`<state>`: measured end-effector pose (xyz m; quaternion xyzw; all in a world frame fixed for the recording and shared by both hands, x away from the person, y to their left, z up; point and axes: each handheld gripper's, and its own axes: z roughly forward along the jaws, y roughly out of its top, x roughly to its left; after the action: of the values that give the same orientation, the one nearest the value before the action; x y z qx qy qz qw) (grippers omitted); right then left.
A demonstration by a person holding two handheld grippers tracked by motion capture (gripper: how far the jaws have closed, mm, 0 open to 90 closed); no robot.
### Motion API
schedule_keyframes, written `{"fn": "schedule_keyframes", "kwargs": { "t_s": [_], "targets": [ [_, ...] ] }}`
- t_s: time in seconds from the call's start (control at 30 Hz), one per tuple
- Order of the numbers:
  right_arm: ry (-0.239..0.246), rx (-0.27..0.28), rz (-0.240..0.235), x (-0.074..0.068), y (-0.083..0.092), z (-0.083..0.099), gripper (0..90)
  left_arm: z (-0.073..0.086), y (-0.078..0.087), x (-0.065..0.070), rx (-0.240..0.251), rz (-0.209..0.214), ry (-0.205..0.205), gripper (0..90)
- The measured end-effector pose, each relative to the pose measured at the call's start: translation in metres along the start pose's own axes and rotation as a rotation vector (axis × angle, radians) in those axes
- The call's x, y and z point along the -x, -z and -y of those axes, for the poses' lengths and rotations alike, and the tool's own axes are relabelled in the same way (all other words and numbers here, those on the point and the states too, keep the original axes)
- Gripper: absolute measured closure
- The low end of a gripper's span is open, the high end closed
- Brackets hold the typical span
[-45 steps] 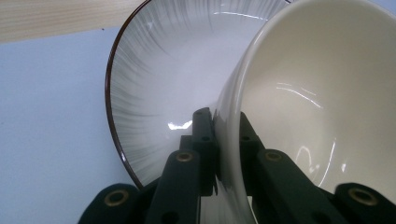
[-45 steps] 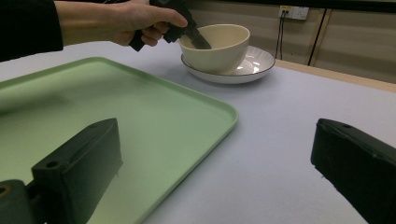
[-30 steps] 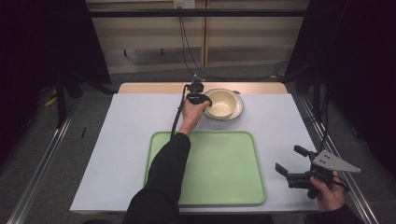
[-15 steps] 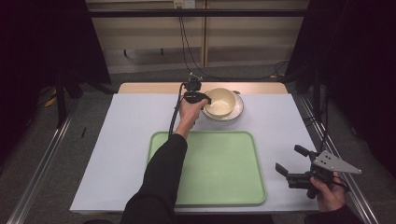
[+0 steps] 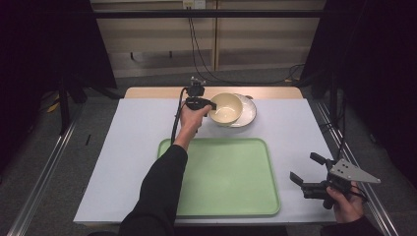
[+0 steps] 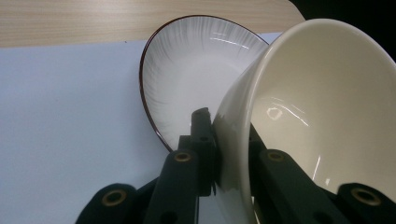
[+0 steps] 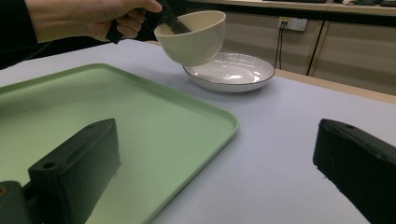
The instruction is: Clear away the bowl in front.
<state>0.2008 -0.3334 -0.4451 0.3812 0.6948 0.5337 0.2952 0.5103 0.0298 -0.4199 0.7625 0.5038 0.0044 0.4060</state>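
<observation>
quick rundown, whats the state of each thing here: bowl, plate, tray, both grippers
cream bowl: lifted off the plate, tilted, held by its rim, looks empty
white plate: flat on the table, nothing visible in it
green tray: flat on the table, nothing on it
left gripper: shut on the bowl's rim, one jaw inside, one outside
right gripper: open, holding nothing, by the tray's right edge

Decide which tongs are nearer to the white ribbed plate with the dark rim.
Left. The left tongs hold the cream bowl just above the white ribbed plate; the right tongs wait beyond the green tray.
</observation>
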Motion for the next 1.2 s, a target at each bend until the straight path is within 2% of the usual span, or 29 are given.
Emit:
{"fn": "schedule_keyframes", "kwargs": {
  "t_s": [0.03, 0.07, 0.1, 0.2, 0.23, 0.33, 0.37, 0.6, 0.73, 0.8, 0.9, 0.93, 1.03, 1.2],
  "targets": [
    [-0.003, 0.003, -0.002, 0.0, -0.001, 0.0, 0.3, 0.0, 0.001, 0.001, 0.012, 0.006, 0.009, 82.6],
    [-0.003, 0.003, -0.002, 0.0, -0.001, 0.0, 0.3, 0.0, 0.003, 0.001, -0.002, -0.003, -0.006, 82.6],
    [-0.001, 0.0, -0.002, 0.0, 0.0, 0.0, 0.3, 0.0, 0.005, 0.001, 0.001, 0.007, -0.007, 82.6],
    [-0.006, 0.003, -0.005, 0.0, 0.0, 0.0, 0.3, 0.003, 0.011, 0.003, 0.024, 0.023, 0.01, 82.7],
    [-0.006, 0.002, -0.005, 0.0, 0.0, 0.0, 0.3, 0.003, 0.013, 0.003, 0.014, 0.028, -0.004, 82.8],
    [-0.004, 0.004, -0.003, 0.0, 0.0, 0.0, 0.3, 0.005, 0.017, 0.007, 0.032, 0.022, -0.037, 82.6],
    [-0.005, 0.003, -0.004, 0.0, 0.0, 0.0, 0.2, 0.007, 0.018, 0.007, 0.027, 0.038, -0.028, 82.5],
    [-0.003, 0.007, -0.001, 0.0, 0.0, -0.001, 0.3, 0.014, 0.024, 0.011, 0.012, 0.049, -0.055, 82.6],
    [-0.003, 0.006, -0.002, 0.0, 0.0, 0.0, 0.2, 0.017, 0.029, 0.015, 0.012, 0.076, -0.052, 82.7],
    [-0.005, 0.005, 0.001, 0.0, 0.0, -0.001, 0.2, 0.02, 0.03, 0.019, 0.018, 0.075, -0.051, 82.9],
    [0.001, 0.0, -0.004, 0.0, 0.0, 0.0, 0.2, 0.026, 0.032, 0.024, -0.002, 0.096, -0.078, 82.8],
    [0.001, 0.0, -0.004, 0.0, 0.0, 0.0, 0.2, 0.026, 0.032, 0.024, -0.002, 0.096, -0.078, 82.8],
    [-0.003, 0.006, -0.009, 0.0, 0.0, -0.001, 0.1, 0.031, 0.033, 0.031, 0.002, 0.119, -0.113, 82.7],
    [-0.005, -0.001, -0.012, 0.0, 0.0, 0.0, 0.1, 0.035, 0.034, 0.039, -0.005, 0.14, -0.118, 82.8]
  ]
}}
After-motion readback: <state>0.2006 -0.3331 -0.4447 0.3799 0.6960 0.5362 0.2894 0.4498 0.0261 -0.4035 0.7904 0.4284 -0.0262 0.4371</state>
